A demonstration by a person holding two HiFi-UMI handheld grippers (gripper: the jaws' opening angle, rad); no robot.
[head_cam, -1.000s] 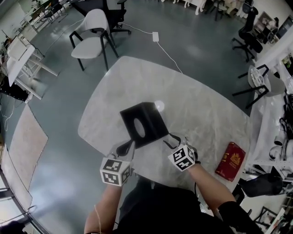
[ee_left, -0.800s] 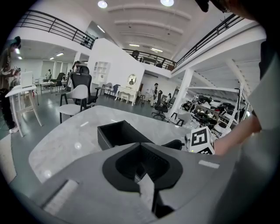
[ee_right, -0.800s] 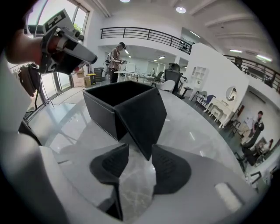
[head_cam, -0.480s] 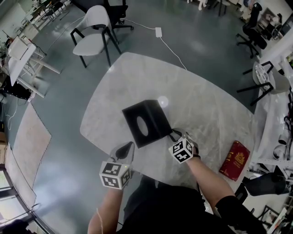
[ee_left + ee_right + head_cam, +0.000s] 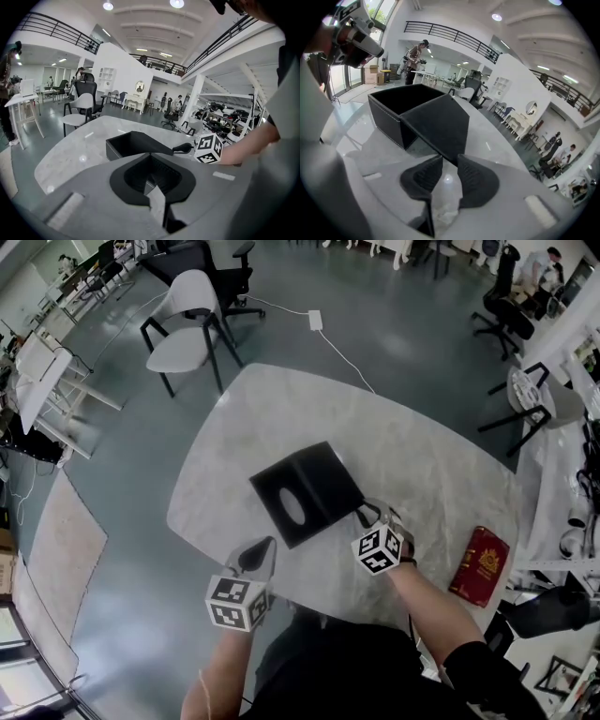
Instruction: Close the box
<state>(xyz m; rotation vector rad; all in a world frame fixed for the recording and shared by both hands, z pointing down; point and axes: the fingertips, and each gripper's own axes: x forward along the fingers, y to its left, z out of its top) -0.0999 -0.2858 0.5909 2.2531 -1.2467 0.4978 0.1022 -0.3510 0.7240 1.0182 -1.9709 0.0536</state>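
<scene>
A black box (image 5: 323, 479) stands on the marble table (image 5: 422, 460), its lid (image 5: 292, 507) with an oval hole lying toward me. My right gripper (image 5: 368, 513) is at the box's right corner. In the right gripper view the lid flap (image 5: 440, 124) slopes down from the open box (image 5: 393, 110), its lower edge reaching between the jaws of the right gripper (image 5: 450, 166); they are closing and a gap still shows. My left gripper (image 5: 260, 552) hangs shut and empty just short of the box's near corner. The left gripper (image 5: 151, 157) looks at the box (image 5: 129, 143).
A red book (image 5: 478, 566) lies on the table at the right, near its edge. A white chair (image 5: 183, 320) stands on the floor beyond the table's far left. A power strip (image 5: 316, 317) and its cable lie on the floor behind.
My right gripper has come up to the box's right corner and its jaws have narrowed around the lid's edge. The left gripper has drawn back a little from the box.
</scene>
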